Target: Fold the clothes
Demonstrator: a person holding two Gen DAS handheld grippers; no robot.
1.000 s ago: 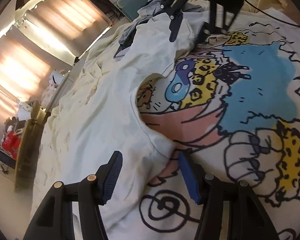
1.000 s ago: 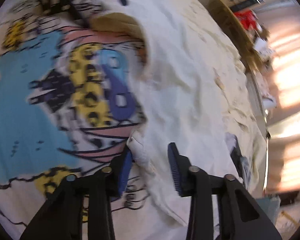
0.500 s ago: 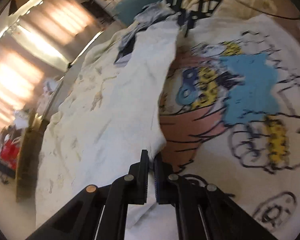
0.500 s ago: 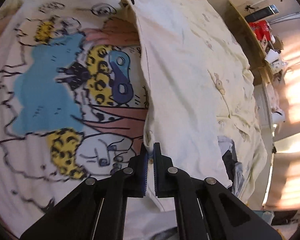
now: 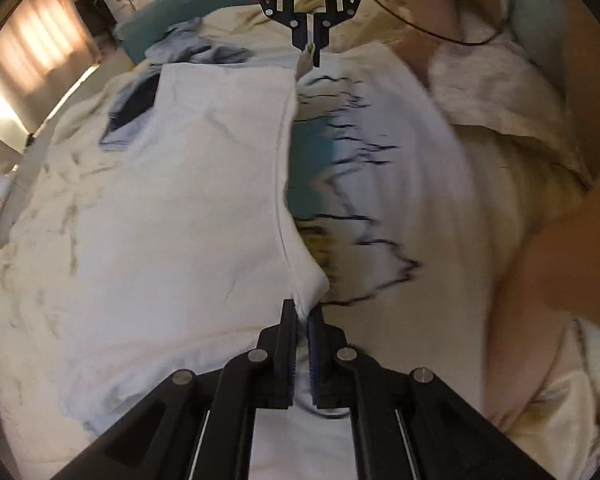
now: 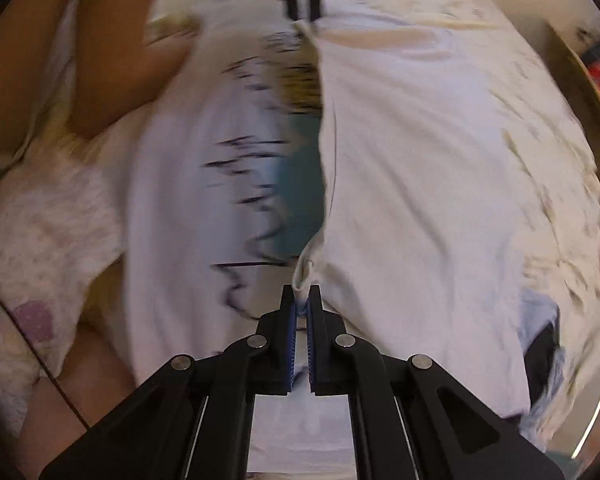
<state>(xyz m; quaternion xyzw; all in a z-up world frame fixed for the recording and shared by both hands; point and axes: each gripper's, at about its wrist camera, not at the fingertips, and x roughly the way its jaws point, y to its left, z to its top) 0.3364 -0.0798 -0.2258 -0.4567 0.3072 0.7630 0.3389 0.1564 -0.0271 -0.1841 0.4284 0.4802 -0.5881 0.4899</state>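
Observation:
A white T-shirt (image 5: 180,200) with a blue, yellow and black cartoon print (image 5: 360,160) lies on a cream sheet. One side is turned over, so its plain inside covers part of the print. My left gripper (image 5: 302,310) is shut on one end of the turned edge. In the same view, at the top, my right gripper (image 5: 310,50) is shut on the other end. The right wrist view shows my right gripper (image 6: 301,296) pinching the T-shirt (image 6: 420,180) edge beside the blurred print (image 6: 256,168), with my left gripper (image 6: 304,14) opposite.
A person's arm (image 5: 560,260) fills the right of the left wrist view; the arm (image 6: 112,40) also shows at upper left in the right wrist view. Dark and blue clothes (image 5: 188,48) lie at the far end beside a teal cushion (image 5: 180,16). The stained sheet (image 5: 40,208) surrounds the shirt.
Both grippers went from open around the shirt's edge to shut on it. They have since carried that edge across the print, so the plain flap covers more of the picture.

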